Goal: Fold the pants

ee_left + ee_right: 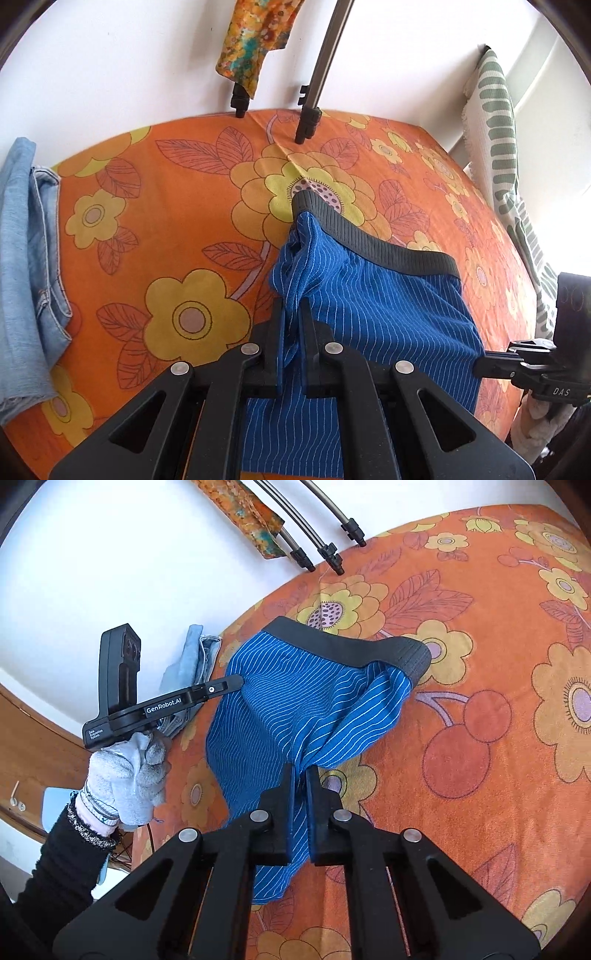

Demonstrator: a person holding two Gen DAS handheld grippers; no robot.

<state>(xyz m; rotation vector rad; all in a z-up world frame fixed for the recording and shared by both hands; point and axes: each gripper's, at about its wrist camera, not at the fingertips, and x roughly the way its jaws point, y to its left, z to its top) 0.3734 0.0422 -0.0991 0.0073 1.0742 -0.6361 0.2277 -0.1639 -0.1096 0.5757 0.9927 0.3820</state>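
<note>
Blue pinstriped shorts (373,306) with a dark grey waistband (369,236) lie on the orange flowered table cover (155,206). My left gripper (291,306) is shut on a bunched edge of the blue cloth. In the right wrist view the same shorts (280,701) stretch away from my right gripper (300,771), which is shut on another gathered edge near the hem. The left gripper (236,681) shows there at the shorts' far left side, held by a gloved hand (125,775). The right gripper's body (532,365) appears at the right edge of the left wrist view.
Folded light blue jeans (33,266) lie at the table's left edge. Tripod legs (314,107) stand at the back by the white wall, with a patterned cloth (251,40) hanging above. A green-and-white striped textile (498,122) hangs at the right.
</note>
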